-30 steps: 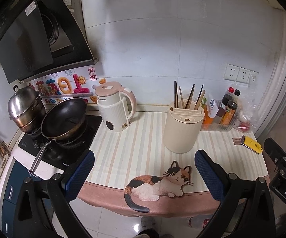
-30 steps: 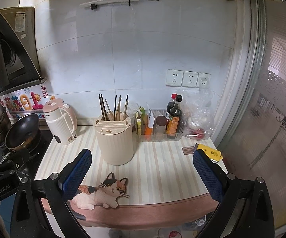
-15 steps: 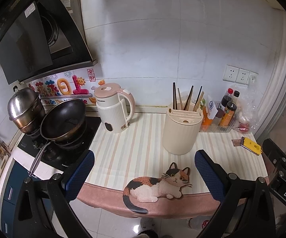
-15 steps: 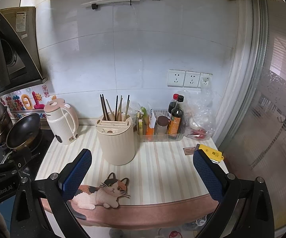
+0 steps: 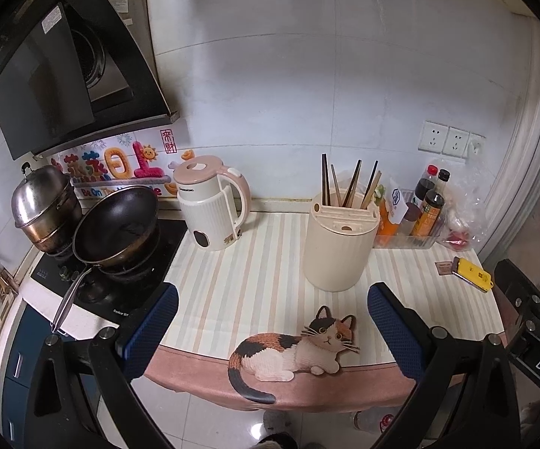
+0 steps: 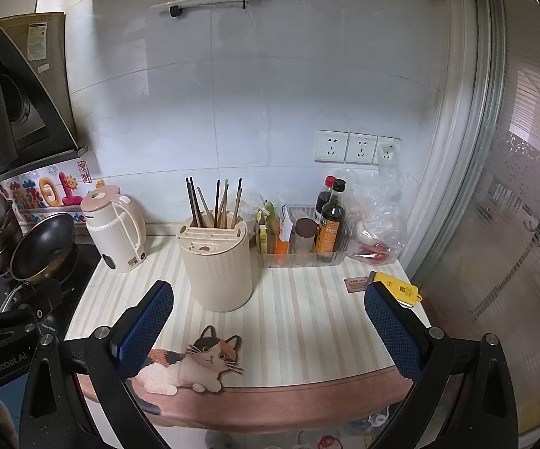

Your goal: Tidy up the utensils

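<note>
With both the left gripper point(image 5: 270, 331) and right gripper point(image 6: 270, 329) wide open and empty off the worktop's point(image 6: 307, 321) front edge, a careless reach risks toppling the tall utensil holder point(image 6: 217, 265) and spilling its loosely leaning chopsticks point(image 6: 217, 202).

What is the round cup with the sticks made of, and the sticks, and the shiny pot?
The round holder looks like matte cream plastic, with moulded ribs and slots. The chopsticks seem to be wood or bamboo: dull brown and tan. The pot looks like polished steel, since its lid mirrors light.

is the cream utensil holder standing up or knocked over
Upright. The cream ribbed cylindrical utensil holder stands on its base on the striped countertop mat, and the dark and wooden chopsticks stick up out of its top.
</note>
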A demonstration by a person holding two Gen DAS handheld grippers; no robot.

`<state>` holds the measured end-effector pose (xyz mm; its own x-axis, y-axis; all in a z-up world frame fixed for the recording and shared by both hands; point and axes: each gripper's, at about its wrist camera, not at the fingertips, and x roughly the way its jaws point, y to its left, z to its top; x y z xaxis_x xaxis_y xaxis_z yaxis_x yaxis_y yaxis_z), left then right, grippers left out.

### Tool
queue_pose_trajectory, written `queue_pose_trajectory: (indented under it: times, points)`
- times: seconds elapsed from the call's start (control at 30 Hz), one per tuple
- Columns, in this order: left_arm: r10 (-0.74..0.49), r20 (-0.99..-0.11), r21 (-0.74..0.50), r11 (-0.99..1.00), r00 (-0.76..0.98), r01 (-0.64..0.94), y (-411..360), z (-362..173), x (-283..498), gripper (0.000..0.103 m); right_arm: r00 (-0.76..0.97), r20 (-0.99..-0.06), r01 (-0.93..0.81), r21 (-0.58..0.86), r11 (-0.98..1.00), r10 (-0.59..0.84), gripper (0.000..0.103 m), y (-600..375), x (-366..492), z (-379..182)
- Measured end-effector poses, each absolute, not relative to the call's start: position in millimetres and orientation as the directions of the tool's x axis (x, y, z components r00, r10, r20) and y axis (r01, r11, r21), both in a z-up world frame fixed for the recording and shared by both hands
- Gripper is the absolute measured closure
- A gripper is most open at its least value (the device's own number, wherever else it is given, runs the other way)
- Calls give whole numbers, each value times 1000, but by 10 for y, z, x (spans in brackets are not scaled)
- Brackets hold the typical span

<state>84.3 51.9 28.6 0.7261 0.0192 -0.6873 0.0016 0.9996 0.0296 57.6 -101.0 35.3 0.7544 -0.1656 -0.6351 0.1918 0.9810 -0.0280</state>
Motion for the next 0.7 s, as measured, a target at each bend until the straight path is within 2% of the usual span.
queue_pose_trajectory:
  times: [0.7]
  points:
    - [21, -682, 28, 1000, 731, -2, 483, 307, 862, 0, 757, -631, 197, -26, 980, -169, 0, -1069, 603, 392]
